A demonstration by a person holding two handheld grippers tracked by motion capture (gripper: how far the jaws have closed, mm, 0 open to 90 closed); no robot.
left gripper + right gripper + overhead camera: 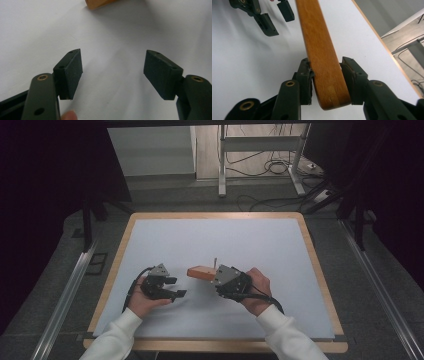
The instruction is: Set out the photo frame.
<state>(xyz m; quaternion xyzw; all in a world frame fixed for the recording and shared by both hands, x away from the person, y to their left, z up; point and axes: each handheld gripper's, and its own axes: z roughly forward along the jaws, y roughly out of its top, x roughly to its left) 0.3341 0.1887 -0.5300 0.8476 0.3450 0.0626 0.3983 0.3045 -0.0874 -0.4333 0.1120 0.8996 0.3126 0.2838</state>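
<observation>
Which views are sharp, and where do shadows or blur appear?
High view: dim and dark at the edges, wooden block small. Left gripper view: left gripper soft, grey shadow across the mat. Right gripper view: the block's wood grain sharp, right gripper clamped on it.

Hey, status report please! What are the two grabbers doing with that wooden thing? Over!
Right gripper shut on the wooden block. Left gripper open, nothing between its pads, block just ahead of it. White table mat bare around the block. Over.
</observation>
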